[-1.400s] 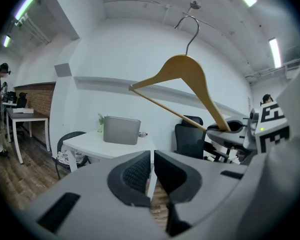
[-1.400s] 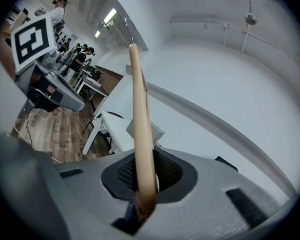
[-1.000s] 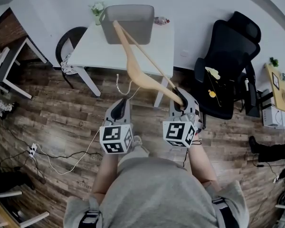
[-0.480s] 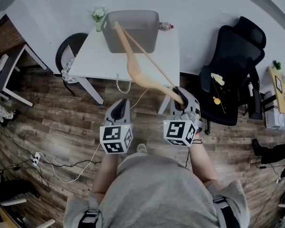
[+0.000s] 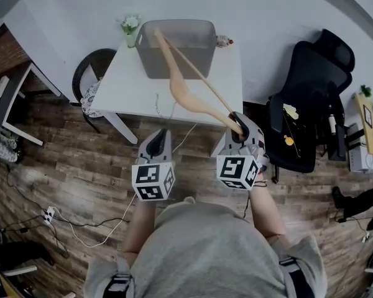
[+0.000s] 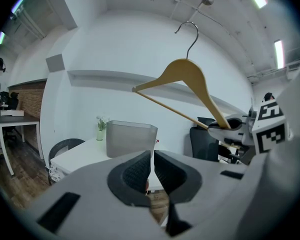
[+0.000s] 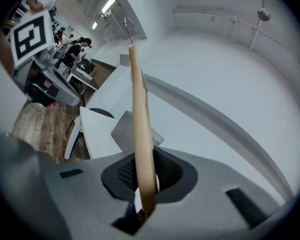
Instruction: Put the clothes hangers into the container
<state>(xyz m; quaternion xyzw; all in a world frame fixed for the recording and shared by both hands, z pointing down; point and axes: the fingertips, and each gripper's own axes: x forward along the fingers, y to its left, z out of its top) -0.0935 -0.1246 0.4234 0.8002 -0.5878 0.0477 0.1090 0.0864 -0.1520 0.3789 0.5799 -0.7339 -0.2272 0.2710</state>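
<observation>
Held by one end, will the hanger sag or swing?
Probably stiff: the hanger juts straight from the right tongs without drooping. Gripped at one tip only, it may pivot if bumped. Its wire hook could snag the bin rim.

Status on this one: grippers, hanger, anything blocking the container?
Right gripper shut on wooden hanger. Left gripper shut, empty. Hanger not yet in grey container on white table. Nothing blocking.

The container (image 5: 177,48) sits at the far side of the table (image 5: 127,89) ahead of me, a plant (image 5: 130,25) at its left. The hanger (image 5: 180,95) in my right gripper (image 5: 238,126) slants toward it, with my left gripper (image 5: 160,139) alongside and an office chair (image 5: 311,98) to the table's right.
</observation>
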